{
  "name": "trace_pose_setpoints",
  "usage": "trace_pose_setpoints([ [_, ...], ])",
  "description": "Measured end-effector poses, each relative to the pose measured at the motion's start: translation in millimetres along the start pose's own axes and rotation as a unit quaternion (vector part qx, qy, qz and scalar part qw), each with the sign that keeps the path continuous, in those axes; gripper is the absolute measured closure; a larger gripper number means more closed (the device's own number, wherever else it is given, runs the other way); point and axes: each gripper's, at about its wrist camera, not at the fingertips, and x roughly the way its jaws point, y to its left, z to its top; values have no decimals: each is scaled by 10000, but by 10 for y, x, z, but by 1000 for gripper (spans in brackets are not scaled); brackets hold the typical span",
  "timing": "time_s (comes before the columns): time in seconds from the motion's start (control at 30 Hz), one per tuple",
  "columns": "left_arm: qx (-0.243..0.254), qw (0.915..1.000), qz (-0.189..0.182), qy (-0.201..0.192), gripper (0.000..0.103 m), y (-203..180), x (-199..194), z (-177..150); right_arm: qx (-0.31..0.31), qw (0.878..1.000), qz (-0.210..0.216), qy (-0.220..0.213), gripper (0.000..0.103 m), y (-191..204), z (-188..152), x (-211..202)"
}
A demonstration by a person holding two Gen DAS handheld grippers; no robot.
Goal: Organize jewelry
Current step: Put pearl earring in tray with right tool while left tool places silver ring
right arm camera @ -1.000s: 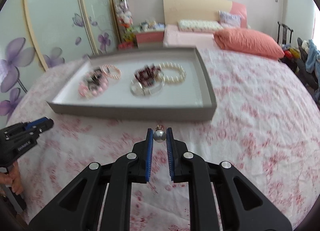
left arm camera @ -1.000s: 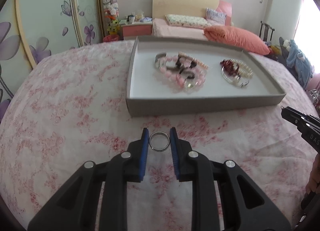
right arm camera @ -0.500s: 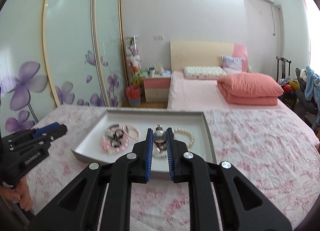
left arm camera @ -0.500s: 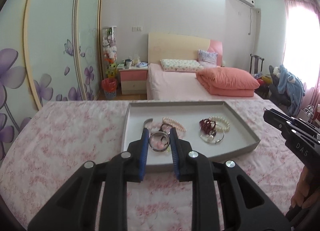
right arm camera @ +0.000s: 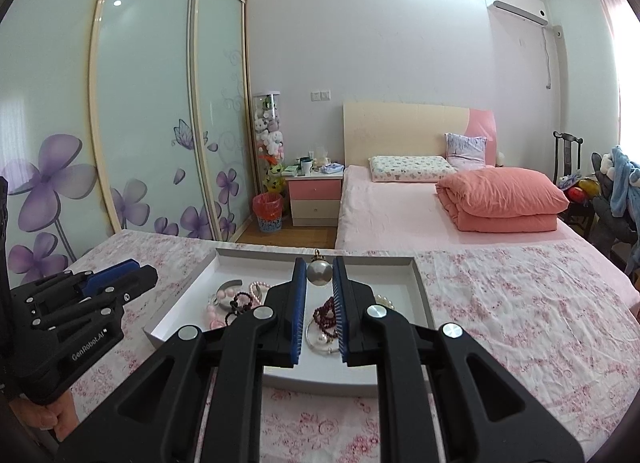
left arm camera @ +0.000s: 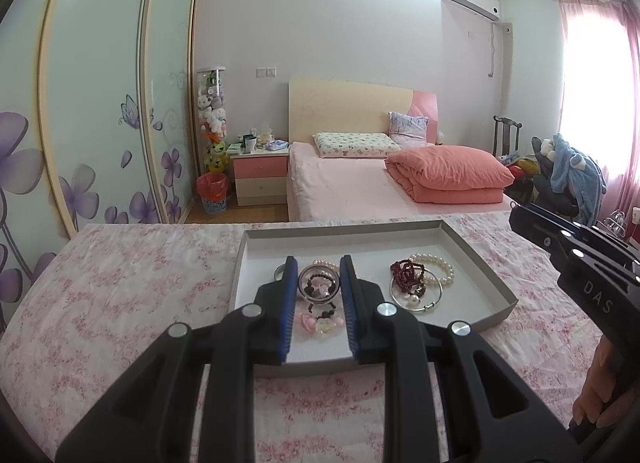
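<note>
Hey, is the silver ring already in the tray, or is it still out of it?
Out: the silver ring sits clamped between the left gripper pads, in front of the tray.

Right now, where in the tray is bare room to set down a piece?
In the tray, the far strip along the back wall and the near left corner are bare. The pink bead pile and the pearl bracelet with the silver bangle crowd the middle.
</note>
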Motion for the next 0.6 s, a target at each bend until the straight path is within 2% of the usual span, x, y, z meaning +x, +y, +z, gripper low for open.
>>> trace_pose_setpoints([
  [0.33,34,10000,-24,-9,81,-7,151,70,8,10000,-76,-61,89,-18,67,149],
  [0.6,61,10000,-39,31,81,-41,397,139,209,9996,-65,171,89,-108,79,487],
])
